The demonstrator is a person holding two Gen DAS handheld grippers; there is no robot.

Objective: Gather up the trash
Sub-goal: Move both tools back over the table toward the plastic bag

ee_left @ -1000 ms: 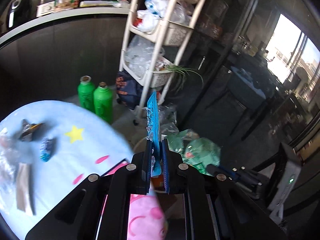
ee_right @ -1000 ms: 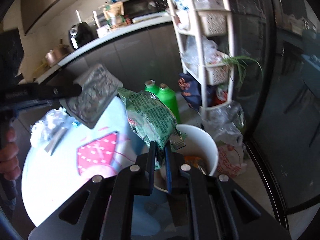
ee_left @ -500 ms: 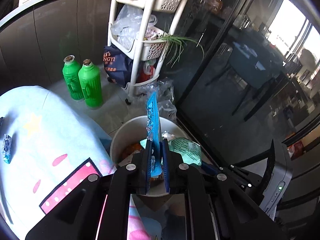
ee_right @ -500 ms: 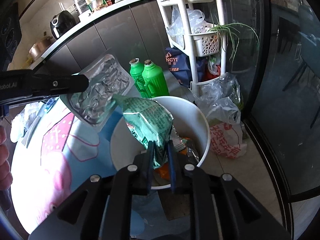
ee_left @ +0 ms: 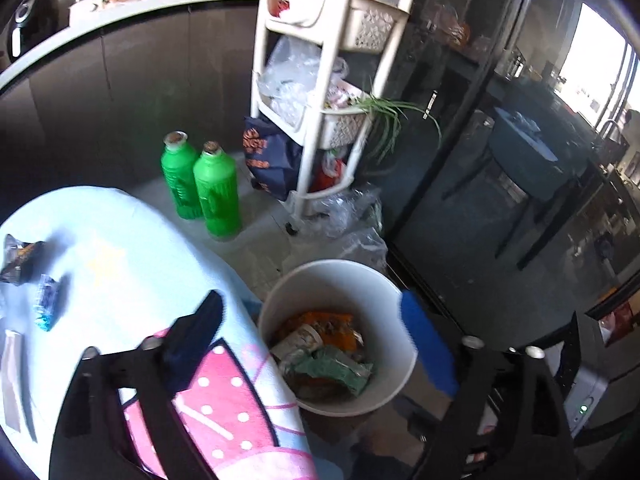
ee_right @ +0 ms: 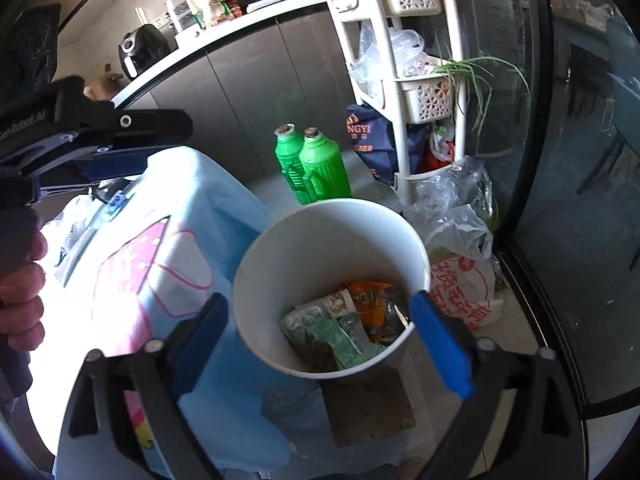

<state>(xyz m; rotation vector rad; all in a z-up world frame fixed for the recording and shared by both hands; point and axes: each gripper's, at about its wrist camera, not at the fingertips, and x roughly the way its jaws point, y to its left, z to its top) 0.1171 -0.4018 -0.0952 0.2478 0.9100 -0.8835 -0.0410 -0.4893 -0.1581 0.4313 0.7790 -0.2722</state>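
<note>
A white trash bin stands on the floor beside the table; it also shows in the right wrist view. Inside lie a green wrapper, orange packets and a silver foil pack. My left gripper is open and empty above the bin and the table edge. My right gripper is open and empty right over the bin. The left gripper also shows from the side at the left of the right wrist view. Small wrappers lie on the light-blue tablecloth.
Two green bottles stand on the floor behind the bin. A white shelf cart with bags and a plant stands further back. Plastic bags lie right of the bin. A dark glass door runs along the right.
Both grippers opened. The silver-blue pack left my left gripper and the green wrapper left my right gripper; both now lie in the bin. The left gripper drew back toward the table.
</note>
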